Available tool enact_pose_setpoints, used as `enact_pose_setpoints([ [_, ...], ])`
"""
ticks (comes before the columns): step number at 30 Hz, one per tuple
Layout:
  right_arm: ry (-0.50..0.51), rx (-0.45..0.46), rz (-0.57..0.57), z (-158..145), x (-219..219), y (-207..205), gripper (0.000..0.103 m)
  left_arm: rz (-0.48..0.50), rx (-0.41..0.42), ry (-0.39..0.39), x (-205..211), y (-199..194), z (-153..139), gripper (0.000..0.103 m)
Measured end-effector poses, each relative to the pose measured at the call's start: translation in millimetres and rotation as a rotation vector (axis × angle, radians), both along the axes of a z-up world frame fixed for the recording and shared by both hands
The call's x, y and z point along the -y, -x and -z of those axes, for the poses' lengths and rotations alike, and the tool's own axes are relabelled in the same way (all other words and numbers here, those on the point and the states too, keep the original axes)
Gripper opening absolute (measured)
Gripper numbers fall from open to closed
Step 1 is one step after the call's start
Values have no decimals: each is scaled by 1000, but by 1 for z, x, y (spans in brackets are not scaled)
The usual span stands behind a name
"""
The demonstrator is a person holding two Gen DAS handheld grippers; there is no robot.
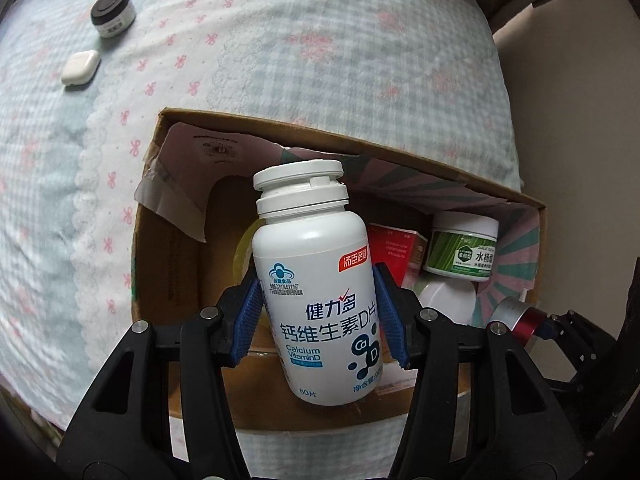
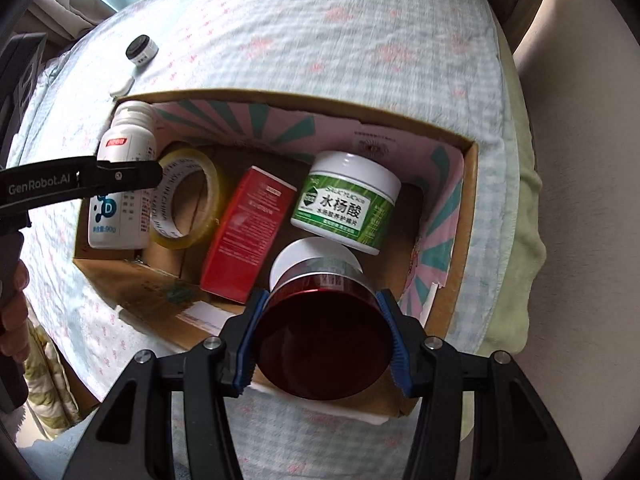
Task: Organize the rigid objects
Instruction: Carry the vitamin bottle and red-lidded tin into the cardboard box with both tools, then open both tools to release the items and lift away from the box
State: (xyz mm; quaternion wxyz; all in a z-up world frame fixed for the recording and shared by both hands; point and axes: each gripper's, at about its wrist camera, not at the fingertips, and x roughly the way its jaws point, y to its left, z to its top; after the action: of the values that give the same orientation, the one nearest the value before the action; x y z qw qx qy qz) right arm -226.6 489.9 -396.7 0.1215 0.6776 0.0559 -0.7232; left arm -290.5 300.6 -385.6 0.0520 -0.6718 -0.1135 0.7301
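My left gripper (image 1: 320,312) is shut on a white calcium tablet bottle (image 1: 316,280) and holds it upright over the left end of an open cardboard box (image 1: 400,160). The bottle also shows in the right wrist view (image 2: 120,184) with the left gripper's finger across it. My right gripper (image 2: 324,340) is shut on a red jar with a white lid (image 2: 320,320), held over the box's near right part (image 2: 472,200). Inside the box lie a tape roll (image 2: 188,200), a red carton (image 2: 248,236) and a green-labelled white jar (image 2: 348,204).
The box sits on a bed with a blue checked quilt (image 1: 300,60). A black-lidded small jar (image 1: 113,12) and a white earbud case (image 1: 80,67) lie on the quilt beyond the box's far left. The bed edge drops off at the right.
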Motion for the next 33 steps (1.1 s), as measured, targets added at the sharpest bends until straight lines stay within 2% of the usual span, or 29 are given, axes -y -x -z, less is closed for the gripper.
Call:
enact_pose_setpoints([
  [4, 3, 17, -8, 12, -2, 0, 50, 87, -13, 63, -10, -1, 7, 50],
  [7, -24, 13, -5, 19, -3, 1, 50, 121, -25, 54, -14, -3, 4, 52],
  [8, -33, 15, -1, 20, -4, 0, 50, 135, -28, 54, -15, -3, 2, 58],
  [10, -7, 28, 12, 17, -7, -2, 60, 156, -48, 93, -15, -3, -7, 102],
  [12, 65, 2, 20, 6, -10, -6, 103, 168, -88, 110, -13, -7, -18, 103],
  [13, 108, -11, 19, -1, -10, -9, 103, 175, -91, 113, -11, -10, -21, 103],
  [17, 40, -113, -15, -20, -6, -18, 103, 158, -93, 115, 1, -17, -30, 103],
  [22, 53, -107, 24, -30, -8, -17, 103, 123, -91, 104, 16, -22, -40, 103],
  [33, 9, -104, 35, -56, 12, -13, 103, 80, -176, 108, 55, -45, -86, 103],
])
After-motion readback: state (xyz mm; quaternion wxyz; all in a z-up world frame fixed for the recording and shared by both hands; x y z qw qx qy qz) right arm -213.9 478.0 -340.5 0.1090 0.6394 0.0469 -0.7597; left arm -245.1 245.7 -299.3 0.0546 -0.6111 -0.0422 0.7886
